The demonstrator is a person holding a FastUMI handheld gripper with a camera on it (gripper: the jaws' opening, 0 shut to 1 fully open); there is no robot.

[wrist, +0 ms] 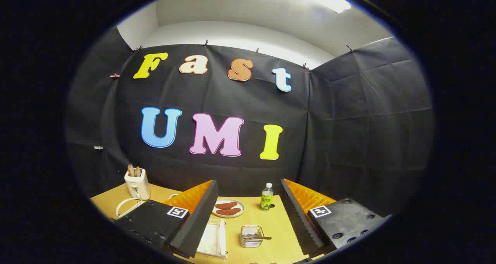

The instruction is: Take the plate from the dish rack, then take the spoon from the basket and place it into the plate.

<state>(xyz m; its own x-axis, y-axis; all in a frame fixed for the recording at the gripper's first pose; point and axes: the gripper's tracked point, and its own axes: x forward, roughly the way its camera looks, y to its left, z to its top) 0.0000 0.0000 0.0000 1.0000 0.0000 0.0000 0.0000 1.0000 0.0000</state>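
My gripper (248, 183) is open and held high above a wooden table (271, 221), with nothing between its black, orange-backed fingers (201, 213). Below, between the fingers, stands a white dish rack (212, 238) close to the left finger; whether a plate sits in it I cannot tell. To its right is a small wire basket (252, 237) with a spoon (257, 237) lying across it, handle pointing right.
Beyond the rack lies a white plate (228, 208) with two reddish-brown food pieces. A green-labelled bottle (266, 197) stands near the right finger. A white toaster (136, 184) with toast sits at the table's far left, its cord looping in front.
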